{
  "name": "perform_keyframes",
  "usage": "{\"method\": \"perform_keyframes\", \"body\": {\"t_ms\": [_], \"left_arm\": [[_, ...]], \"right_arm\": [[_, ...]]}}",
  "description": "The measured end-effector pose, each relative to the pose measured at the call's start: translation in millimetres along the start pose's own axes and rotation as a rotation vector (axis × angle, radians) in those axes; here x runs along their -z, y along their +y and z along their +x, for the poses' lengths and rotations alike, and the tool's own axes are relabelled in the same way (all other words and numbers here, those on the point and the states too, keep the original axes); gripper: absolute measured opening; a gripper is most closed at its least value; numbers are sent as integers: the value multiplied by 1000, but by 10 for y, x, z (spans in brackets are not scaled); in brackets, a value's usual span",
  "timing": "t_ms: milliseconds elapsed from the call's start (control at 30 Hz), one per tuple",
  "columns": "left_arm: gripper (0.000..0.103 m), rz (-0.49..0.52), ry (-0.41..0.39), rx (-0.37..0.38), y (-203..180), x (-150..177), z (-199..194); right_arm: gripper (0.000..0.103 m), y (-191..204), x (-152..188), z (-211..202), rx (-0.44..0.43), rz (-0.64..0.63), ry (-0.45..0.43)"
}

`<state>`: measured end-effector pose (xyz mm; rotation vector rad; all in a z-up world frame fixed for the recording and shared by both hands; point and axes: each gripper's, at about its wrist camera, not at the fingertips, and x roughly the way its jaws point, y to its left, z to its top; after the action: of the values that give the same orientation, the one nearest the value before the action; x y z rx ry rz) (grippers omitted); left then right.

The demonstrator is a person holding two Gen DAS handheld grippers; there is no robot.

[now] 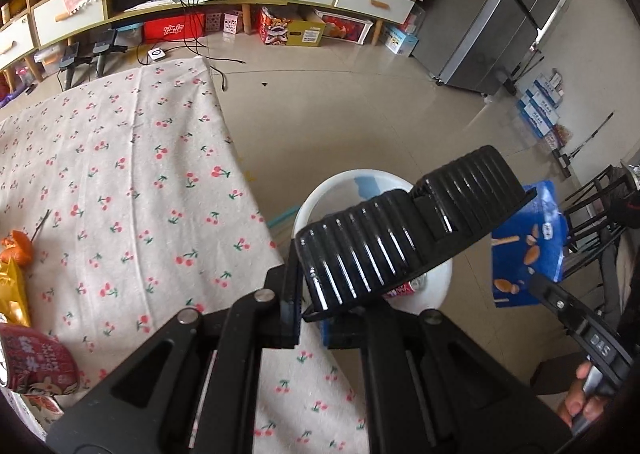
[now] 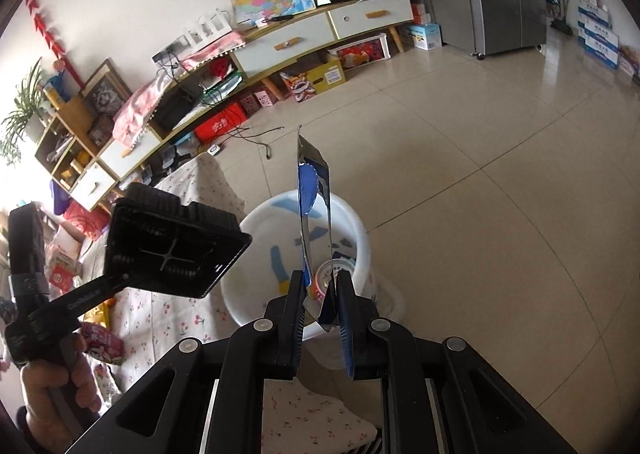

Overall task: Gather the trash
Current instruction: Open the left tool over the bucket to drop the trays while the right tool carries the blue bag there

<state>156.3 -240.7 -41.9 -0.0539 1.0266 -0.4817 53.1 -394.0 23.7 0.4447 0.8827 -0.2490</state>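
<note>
Overhead now: I have both grippers above the white round plastic bin [image 2: 356, 230] standing on the tiled floor just beside the table's corner. My left gripper [image 1: 310, 314] is clenched on the rim of a black ribbed rectangular plastic food tray [image 1: 404, 232]; in the left wrist view the tray is tilted, underside up, and covers most of the bin's mouth [image 1: 340, 184]. In the right wrist view the same tray [image 2: 172, 242] hangs left of the bin, its hollow side facing that camera. My right gripper [image 2: 318, 296] is closed tight on the lower end of a flat blue and silver foil snack wrapper [image 2: 314, 190], which stands nearly upright over the bin. 1 small printed cup [image 2: 334, 274] lies inside the bin. The cherry-print cloth [image 1: 132, 158] covers the table, with more wrappers [image 1: 32, 358] at its left edge. A bare hand [image 2: 52, 386] grips the left handle.
</note>
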Motion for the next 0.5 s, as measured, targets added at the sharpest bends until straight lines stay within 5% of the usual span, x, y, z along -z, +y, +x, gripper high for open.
{"method": "perform_keyframes", "body": {"t_ms": [100,233,500], "left_arm": [[12,10,-6,15,-86,-21,126],[51,31,-30,27,-100,-16,149],[67,46,-48,30,15,39,-176]], "right_arm": [[16,-37,-11,-2,3,5,0],[16,-51,3,13,3,10,8],[16,19,2,110,10,-12,37]]}}
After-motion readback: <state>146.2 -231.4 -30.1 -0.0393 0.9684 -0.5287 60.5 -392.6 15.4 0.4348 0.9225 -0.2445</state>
